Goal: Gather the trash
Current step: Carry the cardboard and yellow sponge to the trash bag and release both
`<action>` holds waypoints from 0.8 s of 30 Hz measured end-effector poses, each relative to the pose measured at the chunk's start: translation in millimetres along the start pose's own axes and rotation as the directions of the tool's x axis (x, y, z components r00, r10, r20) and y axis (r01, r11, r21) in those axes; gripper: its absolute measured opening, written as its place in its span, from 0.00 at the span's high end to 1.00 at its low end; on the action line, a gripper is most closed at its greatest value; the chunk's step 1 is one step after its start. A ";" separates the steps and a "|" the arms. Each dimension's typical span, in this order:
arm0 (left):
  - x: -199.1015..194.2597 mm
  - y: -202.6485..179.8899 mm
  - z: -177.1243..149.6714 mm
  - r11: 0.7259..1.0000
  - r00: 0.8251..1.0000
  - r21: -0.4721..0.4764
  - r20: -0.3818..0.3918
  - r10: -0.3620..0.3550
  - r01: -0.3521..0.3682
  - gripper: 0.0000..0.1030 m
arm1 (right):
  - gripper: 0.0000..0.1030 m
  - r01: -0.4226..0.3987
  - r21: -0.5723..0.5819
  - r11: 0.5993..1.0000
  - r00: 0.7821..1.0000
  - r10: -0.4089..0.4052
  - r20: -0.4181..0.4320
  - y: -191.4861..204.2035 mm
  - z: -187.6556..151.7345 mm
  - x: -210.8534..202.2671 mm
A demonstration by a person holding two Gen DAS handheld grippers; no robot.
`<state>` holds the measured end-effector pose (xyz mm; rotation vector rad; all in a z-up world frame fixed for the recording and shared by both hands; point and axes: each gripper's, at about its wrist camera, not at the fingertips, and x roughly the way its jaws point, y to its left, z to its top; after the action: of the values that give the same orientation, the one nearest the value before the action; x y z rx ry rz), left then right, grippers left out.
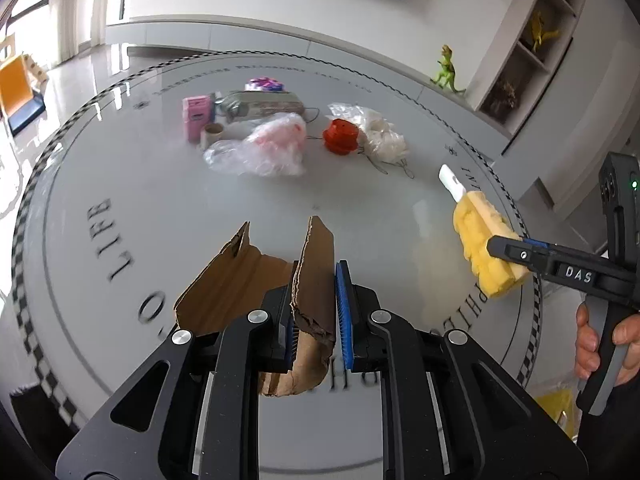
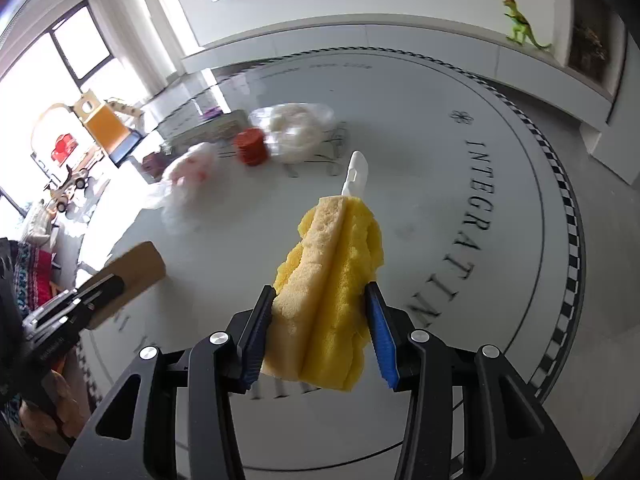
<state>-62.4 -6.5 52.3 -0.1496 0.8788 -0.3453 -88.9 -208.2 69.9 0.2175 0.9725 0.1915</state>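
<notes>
My left gripper [image 1: 316,320] is shut on a torn piece of brown cardboard [image 1: 236,280] and holds it above the round white table [image 1: 120,184]. My right gripper [image 2: 320,332] is shut on a yellow sponge brush [image 2: 328,280] with a white handle [image 2: 355,172]; the brush also shows at the right of the left wrist view [image 1: 480,248]. Farther back on the table lie a crumpled clear plastic bag [image 1: 264,148], a red cap [image 1: 340,136], a white plastic bag [image 1: 376,132], a pink box [image 1: 196,116], a small cardboard roll [image 1: 214,133] and a long wrapped packet [image 1: 260,106].
The table has a checkered rim [image 1: 32,216] and printed lettering. A white cabinet [image 1: 280,36] runs behind it. A shelf [image 1: 532,40] at the right holds a green toy dinosaur [image 1: 446,70]. Toys and an orange box [image 2: 104,124] stand by the window at the left.
</notes>
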 end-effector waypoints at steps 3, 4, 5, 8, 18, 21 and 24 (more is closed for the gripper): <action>-14.3 9.2 -13.3 1.000 1.000 -0.030 0.019 0.010 -0.010 0.93 | 0.54 -0.015 -0.030 0.999 1.000 0.016 0.010 20.1 -2.4 -6.4; -22.2 12.0 -18.8 0.999 1.000 -0.037 0.028 0.015 -0.014 0.94 | 0.54 -0.023 -0.044 0.999 1.000 0.023 0.013 28.9 -3.8 -8.7; -29.3 13.5 -23.0 0.999 0.999 -0.043 0.037 0.018 -0.016 0.94 | 0.54 -0.029 -0.053 0.998 0.999 0.029 0.014 35.0 -4.9 -9.7; -50.7 21.7 -35.3 0.997 0.998 -0.082 0.070 0.005 0.001 0.94 | 0.54 -0.059 -0.095 0.994 0.998 0.061 0.017 61.0 -10.7 -14.0; -106.6 65.6 -78.2 0.985 0.988 -0.150 0.118 0.103 -0.084 0.94 | 0.54 -0.175 -0.251 0.952 0.984 0.173 -0.030 159.7 -30.5 -11.2; -123.8 84.0 -93.2 0.976 0.983 -0.191 0.126 0.135 -0.110 0.94 | 0.54 -0.203 -0.299 0.932 0.979 0.197 -0.052 188.2 -37.9 -7.9; -140.7 100.5 -107.9 0.963 0.976 -0.232 0.136 0.171 -0.136 0.94 | 0.54 -0.232 -0.343 0.910 0.973 0.218 -0.078 215.0 -48.0 -4.9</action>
<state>-205.1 138.8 59.4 -0.3084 0.7679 -0.0875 -145.2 1.9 105.2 -0.0037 0.9328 0.5784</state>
